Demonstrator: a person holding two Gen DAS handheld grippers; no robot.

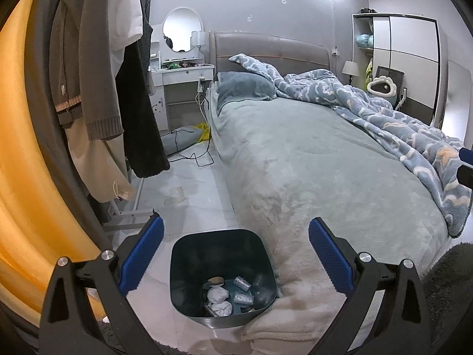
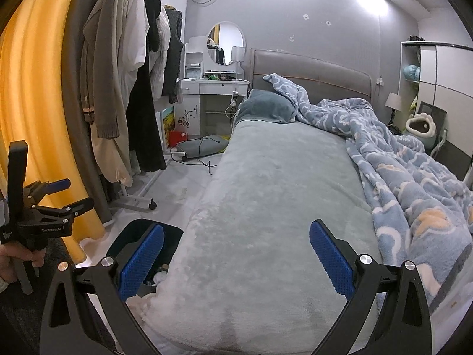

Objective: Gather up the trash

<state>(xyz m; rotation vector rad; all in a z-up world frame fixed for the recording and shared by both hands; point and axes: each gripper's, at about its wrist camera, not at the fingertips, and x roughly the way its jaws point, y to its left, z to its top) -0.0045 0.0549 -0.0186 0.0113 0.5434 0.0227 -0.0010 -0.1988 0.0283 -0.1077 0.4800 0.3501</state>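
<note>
Both claws, left (image 1: pixel 236 254) and right (image 2: pixel 236 256), are held released and empty. Crumpled trash (image 1: pixel 218 300) is seen inside the bin (image 1: pixel 189 304) beside the bed (image 1: pixel 310 159); the bin could be tipped if its rim is clipped.

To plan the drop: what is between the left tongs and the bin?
Nothing. In the left wrist view the open left tongs hang over the bin, with bare air between.

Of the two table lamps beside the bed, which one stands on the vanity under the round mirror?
The cylinder-shaded lamp left of the headboard, beside the mirror. The other lamp has a cone shade and stands on the bed's far side, by the wardrobe.
</note>
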